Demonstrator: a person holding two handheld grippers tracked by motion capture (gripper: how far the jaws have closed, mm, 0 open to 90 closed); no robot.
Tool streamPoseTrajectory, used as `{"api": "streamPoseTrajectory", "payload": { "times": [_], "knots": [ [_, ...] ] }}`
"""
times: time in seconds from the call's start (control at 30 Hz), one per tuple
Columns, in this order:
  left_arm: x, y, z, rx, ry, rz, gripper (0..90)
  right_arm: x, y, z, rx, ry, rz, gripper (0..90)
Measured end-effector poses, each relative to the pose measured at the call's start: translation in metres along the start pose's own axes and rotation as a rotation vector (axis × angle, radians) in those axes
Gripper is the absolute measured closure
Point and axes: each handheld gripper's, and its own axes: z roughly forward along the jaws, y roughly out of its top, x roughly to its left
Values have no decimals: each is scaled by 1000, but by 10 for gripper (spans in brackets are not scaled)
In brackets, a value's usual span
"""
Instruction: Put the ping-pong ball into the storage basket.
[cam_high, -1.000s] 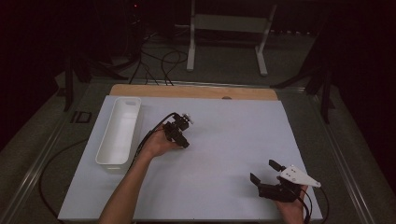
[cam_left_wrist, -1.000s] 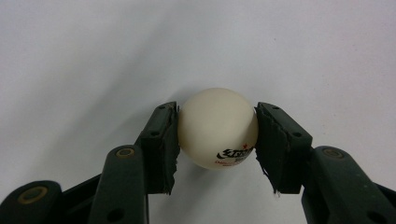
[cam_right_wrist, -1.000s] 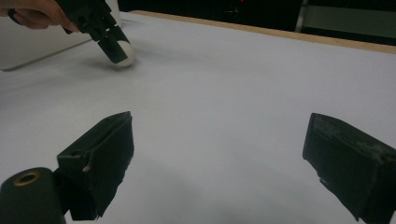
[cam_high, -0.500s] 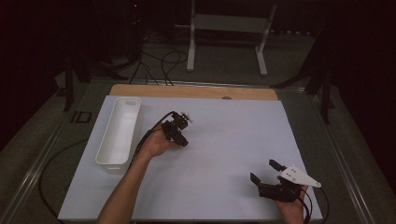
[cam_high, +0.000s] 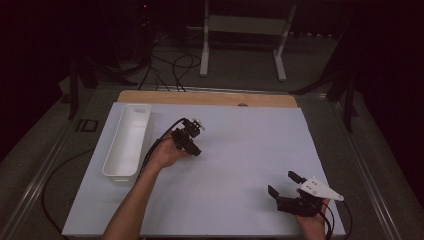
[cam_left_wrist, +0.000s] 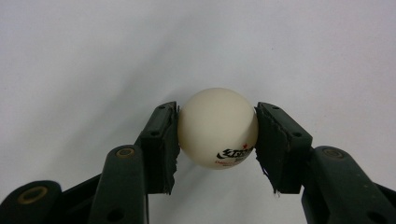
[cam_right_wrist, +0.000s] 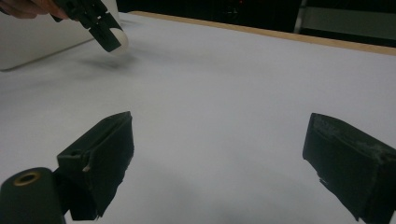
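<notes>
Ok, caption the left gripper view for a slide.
Left gripper clamps a white ping-pong ball above the white table.

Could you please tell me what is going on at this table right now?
A person is working with two handheld grippers over a white table. The left gripper has its jaws closed on a cream table-tennis ball with a printed logo, held just above the surface, right of the long white plastic bin. The right gripper rests near the front right corner, jaws open, holding nothing.
</notes>
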Motion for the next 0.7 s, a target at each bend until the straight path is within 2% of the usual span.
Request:
{"api": "streamPoseTrajectory", "payload": {
  "times": [0.7],
  "knots": [
    [1,-2,-11,-19,13,-13,512,0,0,0,-3,-2,2,84]
  ]
}}
